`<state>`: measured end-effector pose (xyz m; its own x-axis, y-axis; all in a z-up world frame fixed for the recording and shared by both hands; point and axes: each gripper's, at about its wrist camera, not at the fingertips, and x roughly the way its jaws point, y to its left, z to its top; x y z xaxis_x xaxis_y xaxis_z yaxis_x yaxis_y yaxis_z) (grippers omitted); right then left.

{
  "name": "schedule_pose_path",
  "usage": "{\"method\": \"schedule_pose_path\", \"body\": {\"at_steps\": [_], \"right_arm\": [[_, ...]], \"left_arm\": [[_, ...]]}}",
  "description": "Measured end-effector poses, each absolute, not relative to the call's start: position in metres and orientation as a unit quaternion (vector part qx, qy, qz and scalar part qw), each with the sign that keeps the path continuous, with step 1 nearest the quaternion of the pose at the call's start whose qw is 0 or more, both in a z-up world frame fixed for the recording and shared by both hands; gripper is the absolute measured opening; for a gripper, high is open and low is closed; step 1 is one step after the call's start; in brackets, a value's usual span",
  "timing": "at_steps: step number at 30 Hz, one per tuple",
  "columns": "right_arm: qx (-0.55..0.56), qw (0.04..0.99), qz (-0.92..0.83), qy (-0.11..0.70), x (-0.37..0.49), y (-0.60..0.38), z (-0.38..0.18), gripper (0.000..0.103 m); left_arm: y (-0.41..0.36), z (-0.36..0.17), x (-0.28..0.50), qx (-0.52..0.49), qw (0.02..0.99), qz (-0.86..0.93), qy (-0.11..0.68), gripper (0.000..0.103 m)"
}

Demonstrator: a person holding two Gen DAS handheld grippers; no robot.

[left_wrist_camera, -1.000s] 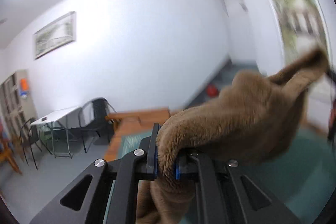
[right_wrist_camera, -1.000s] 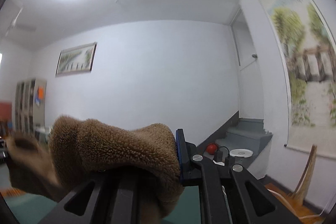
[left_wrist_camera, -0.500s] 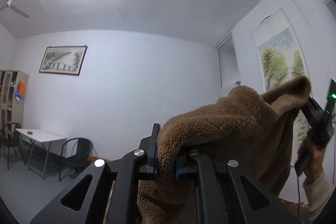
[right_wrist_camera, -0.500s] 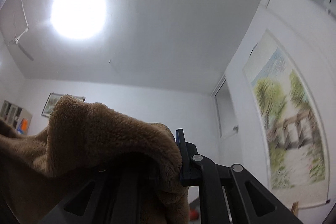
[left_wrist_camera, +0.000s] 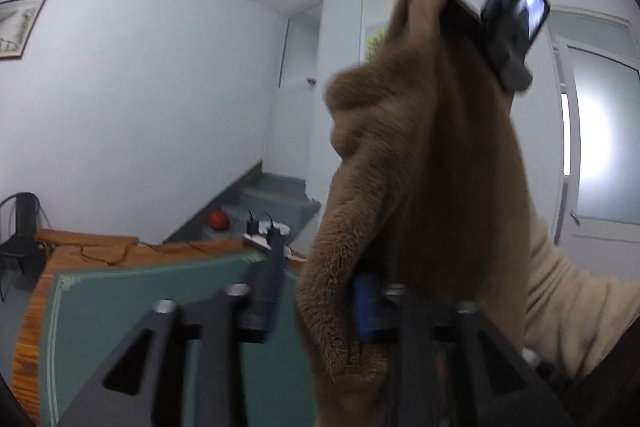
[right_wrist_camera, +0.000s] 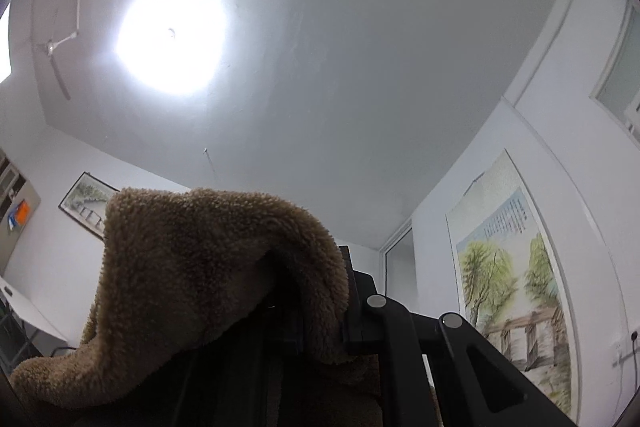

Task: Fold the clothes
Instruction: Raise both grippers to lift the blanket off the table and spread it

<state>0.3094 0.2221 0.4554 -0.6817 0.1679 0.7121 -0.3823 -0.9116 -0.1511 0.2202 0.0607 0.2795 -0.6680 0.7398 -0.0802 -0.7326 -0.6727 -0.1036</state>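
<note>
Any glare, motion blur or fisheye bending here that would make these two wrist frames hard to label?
Right wrist view: the ceiling light blows out to pure white, and the brown fleece garment is sharp. Left wrist view: even light, no glare, but the fleece and the other gripper are motion-smeared. Both views: walls and door frames bow toward the dark round rim.
</note>
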Motion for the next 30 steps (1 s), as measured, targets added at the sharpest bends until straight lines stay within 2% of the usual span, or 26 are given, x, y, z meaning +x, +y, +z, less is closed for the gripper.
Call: {"method": "schedule_pose_path", "body": {"at_steps": [1,2,4,12,13,14,15,16,17,22,23,25,27,28,30], "right_arm": [[0.372,0.162,0.900,-0.161,0.311,0.215,0.454,0.012],[0.376,0.171,0.894,-0.176,0.314,0.208,0.453,0.012],[0.380,0.180,0.886,-0.195,0.317,0.199,0.452,0.012],[0.372,0.156,0.899,-0.171,0.323,0.208,0.461,0.012],[0.370,0.153,0.901,-0.168,0.323,0.209,0.462,0.012],[0.368,0.151,0.902,-0.165,0.324,0.211,0.462,0.012],[0.367,0.152,0.903,-0.164,0.325,0.212,0.462,0.012],[0.366,0.153,0.904,-0.162,0.325,0.212,0.460,0.012],[0.364,0.151,0.905,-0.160,0.329,0.210,0.458,0.012],[0.355,0.148,0.909,-0.159,0.331,0.213,0.447,0.012],[0.355,0.150,0.908,-0.161,0.333,0.214,0.446,0.012],[0.356,0.153,0.908,-0.158,0.338,0.218,0.445,0.012],[0.354,0.153,0.910,-0.152,0.342,0.223,0.447,0.012],[0.352,0.152,0.912,-0.148,0.343,0.226,0.447,0.012],[0.348,0.150,0.914,-0.143,0.345,0.230,0.447,0.012]], "left_arm": [[0.063,0.274,0.223,-0.058,0.413,0.908,-0.032,0.080],[0.065,0.268,0.225,-0.059,0.423,0.904,-0.033,0.083],[0.067,0.264,0.229,-0.057,0.432,0.899,-0.031,0.083],[0.064,0.248,0.214,-0.084,0.423,0.901,-0.039,0.081],[0.064,0.244,0.210,-0.093,0.421,0.901,-0.043,0.077],[0.064,0.240,0.206,-0.101,0.420,0.901,-0.047,0.058],[0.064,0.236,0.200,-0.116,0.419,0.899,-0.053,0.035],[0.064,0.232,0.191,-0.135,0.420,0.895,-0.063,0.026],[0.066,0.228,0.184,-0.148,0.426,0.890,-0.072,0.020],[0.075,0.216,0.165,-0.173,0.450,0.872,-0.086,0.020],[0.076,0.216,0.164,-0.172,0.451,0.872,-0.084,0.022],[0.079,0.214,0.162,-0.168,0.454,0.871,-0.080,0.036],[0.082,0.212,0.159,-0.164,0.457,0.871,-0.076,0.074],[0.083,0.211,0.158,-0.162,0.458,0.871,-0.074,0.080],[0.086,0.208,0.154,-0.163,0.462,0.869,-0.073,0.081]]}}
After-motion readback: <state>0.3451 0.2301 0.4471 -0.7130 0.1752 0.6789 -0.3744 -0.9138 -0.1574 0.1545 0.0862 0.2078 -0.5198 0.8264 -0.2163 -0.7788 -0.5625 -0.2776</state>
